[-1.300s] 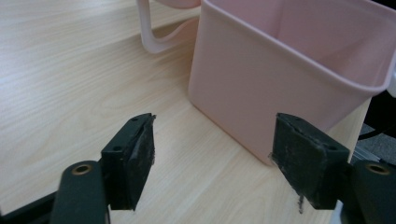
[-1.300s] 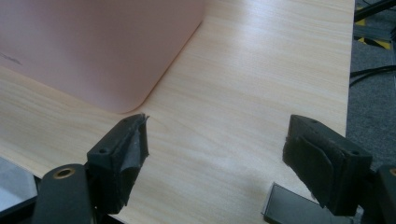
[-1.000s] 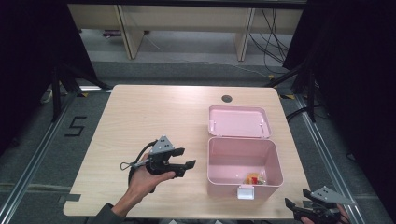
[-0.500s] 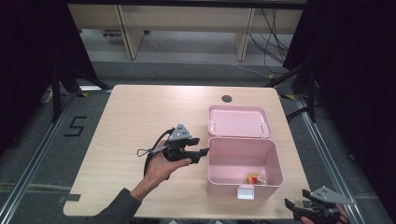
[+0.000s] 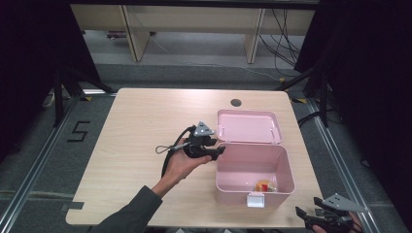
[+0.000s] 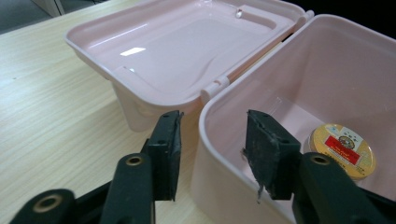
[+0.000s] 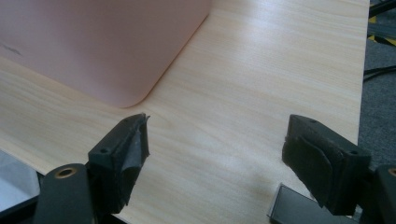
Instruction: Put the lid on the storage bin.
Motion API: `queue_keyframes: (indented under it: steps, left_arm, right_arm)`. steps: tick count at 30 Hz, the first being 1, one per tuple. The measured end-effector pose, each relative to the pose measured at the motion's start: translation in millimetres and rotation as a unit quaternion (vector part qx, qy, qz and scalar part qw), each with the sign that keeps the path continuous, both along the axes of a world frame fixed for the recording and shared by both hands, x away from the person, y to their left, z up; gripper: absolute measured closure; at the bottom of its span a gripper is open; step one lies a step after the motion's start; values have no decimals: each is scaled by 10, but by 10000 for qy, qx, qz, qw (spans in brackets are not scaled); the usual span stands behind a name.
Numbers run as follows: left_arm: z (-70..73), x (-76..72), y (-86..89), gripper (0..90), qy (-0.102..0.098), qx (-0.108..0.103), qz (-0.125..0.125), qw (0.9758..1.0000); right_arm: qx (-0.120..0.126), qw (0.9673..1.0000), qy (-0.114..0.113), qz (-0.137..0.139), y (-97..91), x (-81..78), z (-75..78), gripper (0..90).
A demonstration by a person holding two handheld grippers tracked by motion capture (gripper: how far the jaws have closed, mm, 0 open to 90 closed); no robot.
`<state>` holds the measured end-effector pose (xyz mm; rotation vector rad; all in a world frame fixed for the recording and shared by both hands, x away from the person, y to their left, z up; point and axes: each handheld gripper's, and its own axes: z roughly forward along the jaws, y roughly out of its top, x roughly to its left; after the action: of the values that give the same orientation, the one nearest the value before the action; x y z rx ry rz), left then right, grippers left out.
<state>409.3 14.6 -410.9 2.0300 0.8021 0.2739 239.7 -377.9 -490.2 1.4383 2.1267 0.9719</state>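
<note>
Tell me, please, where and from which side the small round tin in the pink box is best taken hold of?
Grip the round tin across its thin edge, coming straight down through the open top of the pink box. It seems to lie flat on the floor near the front wall, so the tall walls block any sideways approach. The left tool now straddles the box's rim, jaws open.

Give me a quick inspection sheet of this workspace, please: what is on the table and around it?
Surface: wooden table, with a dark round hole at its far edge.
Job's things: pink box, lid open and laid back; small round tin inside.
Clutter: nothing seen.
Grippers: left gripper open, jaws straddling the box's wall; right gripper open at the near right corner.
Cables: black cable loops from the left gripper.
Surroundings: black curtains, floor cables.
</note>
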Motion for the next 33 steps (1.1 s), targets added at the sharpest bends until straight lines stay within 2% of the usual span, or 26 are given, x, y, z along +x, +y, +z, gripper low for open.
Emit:
queue_keyframes:
  steps: [1, 2, 4, 7, 9, 10, 12, 13, 14, 15, 16, 18, 21, 22, 23, 26, 27, 28, 33]
  left_arm:
    - [0, 0, 0, 572, 0, 0, 0, 10000]
    - [3, 11, -48, 579, -25, 125, 39, 9999]
    - [4, 24, -88, 594, 11, 114, 41, 9999]
    - [-8, 35, -126, 614, 29, 253, 99, 9996]
    - [-22, 46, -133, 623, 53, 292, 130, 9995]
    - [-28, 55, -133, 629, 57, 293, 124, 9995]
    - [-36, 72, -128, 658, 51, 303, 157, 9994]
    - [-37, 81, -125, 679, 19, 360, 190, 9992]
    - [-42, 84, -132, 693, 31, 316, 224, 9992]
    - [-48, 91, -133, 709, 30, 296, 239, 9993]
    - [-51, 96, -132, 716, 54, 324, 242, 9992]
    - [-52, 92, -142, 743, 68, 301, 239, 9992]
    - [-42, 71, -166, 778, 2, 429, 264, 9987]
    - [-41, 68, -172, 780, -17, 442, 287, 9986]
    - [-39, 65, -172, 781, 2, 443, 300, 9986]
    - [-33, 47, -183, 785, -50, 511, 340, 9981]
    - [-32, 42, -185, 786, -60, 528, 360, 9979]
    - [-31, 41, -183, 786, -78, 571, 383, 9976]
    - [-36, 14, -188, 787, -69, 508, 451, 9977]
  right_arm:
    - [-4, 10000, -14, 3, 1, 1, -2, 229]
    - [-8, 10000, -22, 12, -1, 2, -1, 229]
    - [26, 10000, 17, -6, 3, 0, 3, 229]
    - [17, 10000, -10, 15, -2, 3, -1, 229]
    - [15, 10000, -6, 16, -8, 1, 4, 229]
    - [-84, 9999, -106, 85, -26, 13, 3, 229]
    - [44, 10000, 6, 9, -5, 1, 2, 229]
    - [-14, 9999, -62, 96, -20, 17, -3, 230]
    - [2, 10000, -49, 83, -17, 16, -3, 230]
    - [62, 10000, 57, -27, 2, 1, 4, 231]
    - [-99, 9998, -103, 105, -28, 25, -1, 231]
    - [-50, 9999, -65, 58, -32, 30, 2, 231]
    - [-81, 9999, -56, 47, -44, 45, 17, 232]
    - [-17, 10000, -4, 13, -37, 52, 19, 233]
    - [-96, 9999, -55, 61, -52, 77, 32, 233]
    - [-71, 10000, -42, 2, -64, 145, 85, 237]
    - [-133, 9998, -97, 81, -83, 196, 108, 237]
    - [-131, 9999, -70, -1, -79, 229, 142, 237]
    - [-54, 9998, -187, 72, -132, 568, 350, 250]
